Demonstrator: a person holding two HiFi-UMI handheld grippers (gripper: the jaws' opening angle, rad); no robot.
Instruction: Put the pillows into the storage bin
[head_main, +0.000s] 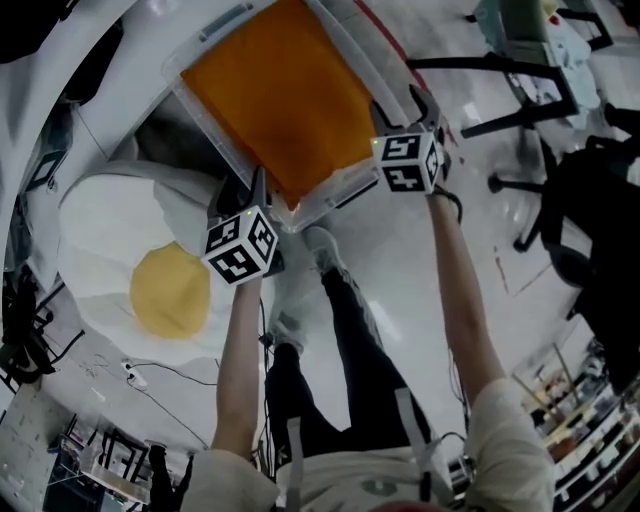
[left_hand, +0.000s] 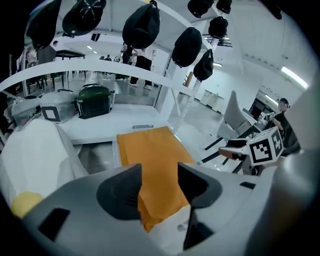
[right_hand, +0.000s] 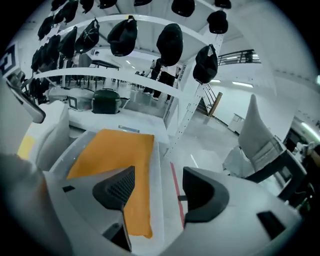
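The orange pillow (head_main: 275, 95) is a flat, plain rectangle of bright orange cloth with no pattern. It lies inside the storage bin (head_main: 335, 192), a clear, pale tub on the floor, and fills nearly the whole of it; its near corner bunches up a little against the bin's near rim. A second pillow, the fried-egg pillow (head_main: 110, 225), lies on the floor just beside the bin on the person's left. It is broad, white and wavy-edged, with a round yellow yolk on it. The left gripper (head_main: 245, 195) hangs over the bin's near rim with its jaws spread apart. In the left gripper view the orange cloth shows through the gap between them, lying beyond and below the pads, and neither pad presses on it. The right gripper (head_main: 400, 108) hangs at the bin's near right corner, well apart from the left one, with its jaws also parted and gripping nothing. In the right gripper view the pillow's right edge runs behind the left jaw, while the gap itself frames the bin's white rim and bare floor (right_hand: 200, 150).
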